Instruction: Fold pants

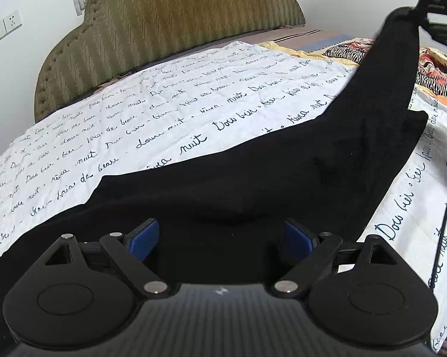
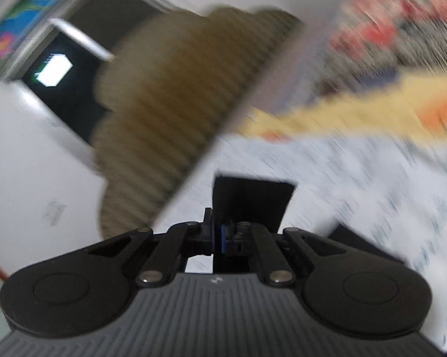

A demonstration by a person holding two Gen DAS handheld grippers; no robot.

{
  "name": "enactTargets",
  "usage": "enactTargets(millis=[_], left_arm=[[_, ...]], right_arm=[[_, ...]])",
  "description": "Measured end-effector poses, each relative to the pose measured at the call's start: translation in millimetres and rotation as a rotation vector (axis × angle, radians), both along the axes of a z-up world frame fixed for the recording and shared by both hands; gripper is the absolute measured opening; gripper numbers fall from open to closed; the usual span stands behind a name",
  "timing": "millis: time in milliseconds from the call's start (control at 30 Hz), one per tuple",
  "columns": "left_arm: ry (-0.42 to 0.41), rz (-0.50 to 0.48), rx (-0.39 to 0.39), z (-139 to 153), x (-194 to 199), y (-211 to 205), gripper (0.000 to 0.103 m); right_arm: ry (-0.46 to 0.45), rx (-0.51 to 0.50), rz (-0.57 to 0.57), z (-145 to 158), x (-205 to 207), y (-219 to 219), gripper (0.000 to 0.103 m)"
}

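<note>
The black pants (image 1: pixel 283 172) lie across a white sheet with blue script (image 1: pixel 164 113) on the bed. My left gripper (image 1: pixel 222 239) is open, its blue pads (image 1: pixel 144 238) apart just above the near part of the pants. One end of the pants rises in a strip to the upper right, where my right gripper (image 1: pixel 422 15) holds it high above the bed. In the blurred right wrist view my right gripper (image 2: pixel 220 238) is shut on a flap of the black pants (image 2: pixel 250 199).
An olive padded headboard (image 1: pixel 170 26) stands behind the bed against a white wall with sockets (image 1: pixel 5 26). A colourful patterned quilt (image 1: pixel 431 71) lies at the far right. A dark window (image 2: pixel 66 71) shows in the right wrist view.
</note>
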State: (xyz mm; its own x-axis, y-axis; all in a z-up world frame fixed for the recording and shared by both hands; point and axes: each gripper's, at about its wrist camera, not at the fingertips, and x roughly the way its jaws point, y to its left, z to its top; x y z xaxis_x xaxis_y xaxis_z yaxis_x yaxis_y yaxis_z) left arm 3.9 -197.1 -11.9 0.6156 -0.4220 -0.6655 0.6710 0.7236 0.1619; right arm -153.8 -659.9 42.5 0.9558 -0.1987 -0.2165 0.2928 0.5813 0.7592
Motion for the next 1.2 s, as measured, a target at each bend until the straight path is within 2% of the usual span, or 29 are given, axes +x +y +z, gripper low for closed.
enactTargets(millis=[33, 100, 200, 267, 300, 367, 400, 433, 467, 500, 533, 600, 700, 767, 867, 933, 1033, 1133, 1200], left_arm=[[0.006, 0.002, -0.005, 0, 1, 1, 0.091], [0.014, 0.005, -0.008, -1, 2, 2, 0.091], [0.012, 0.002, 0.0, -2, 1, 3, 0.091], [0.004, -0.001, 0.003, -1, 1, 5, 0.091], [0.0, 0.001, 0.003, 0, 1, 6, 0.091], [-0.004, 0.011, -0.002, 3, 3, 10, 0.091], [-0.002, 0.018, -0.007, 4, 4, 12, 0.091], [0.001, 0.027, -0.015, 5, 6, 15, 0.091], [0.005, 0.036, -0.024, 6, 7, 18, 0.091], [0.01, 0.047, -0.032, 7, 9, 22, 0.091], [0.015, 0.056, -0.039, 7, 11, 25, 0.091], [0.027, 0.075, -0.05, 8, 14, 32, 0.091], [0.03, 0.097, -0.055, 8, 17, 42, 0.091], [0.026, 0.12, -0.053, 8, 19, 48, 0.091], [0.033, 0.143, -0.048, 6, 21, 58, 0.091], [0.04, 0.159, -0.039, 4, 22, 66, 0.091], [0.063, 0.166, -0.01, -3, 23, 78, 0.091], [0.086, 0.159, 0.03, -13, 21, 89, 0.091], [0.086, 0.17, 0.037, -16, 19, 98, 0.091]], right_arm=[[0.013, -0.004, -0.011, 0, -4, -2, 0.006], [0.131, -0.018, -0.068, -18, -9, -12, 0.006], [0.343, 0.12, -0.14, -83, -16, -39, 0.006], [0.378, 0.219, -0.163, -119, -27, -48, 0.006], [0.379, 0.231, -0.164, -128, -29, -47, 0.006], [0.402, 0.198, -0.172, -127, -29, -42, 0.008], [0.425, 0.17, -0.198, -120, -29, -38, 0.018], [0.447, 0.138, -0.238, -111, -30, -33, 0.037], [0.442, 0.091, -0.281, -103, -36, -28, 0.049], [0.448, 0.026, -0.33, -91, -40, -18, 0.069], [0.469, -0.063, -0.356, -79, -41, -4, 0.07], [0.468, -0.259, -0.27, -57, -35, 34, 0.07], [0.449, -0.501, 0.046, -43, -12, 107, 0.071], [0.463, -0.614, 0.22, -42, 8, 152, 0.07], [0.485, -0.751, 0.362, -47, 33, 202, 0.07], [0.543, -0.783, 0.442, -55, 49, 219, 0.073], [0.685, -0.76, 0.548, -73, 63, 227, 0.074], [0.733, -0.74, 0.608, -72, 52, 229, 0.075], [0.718, -0.739, 0.587, -59, 45, 232, 0.075]])
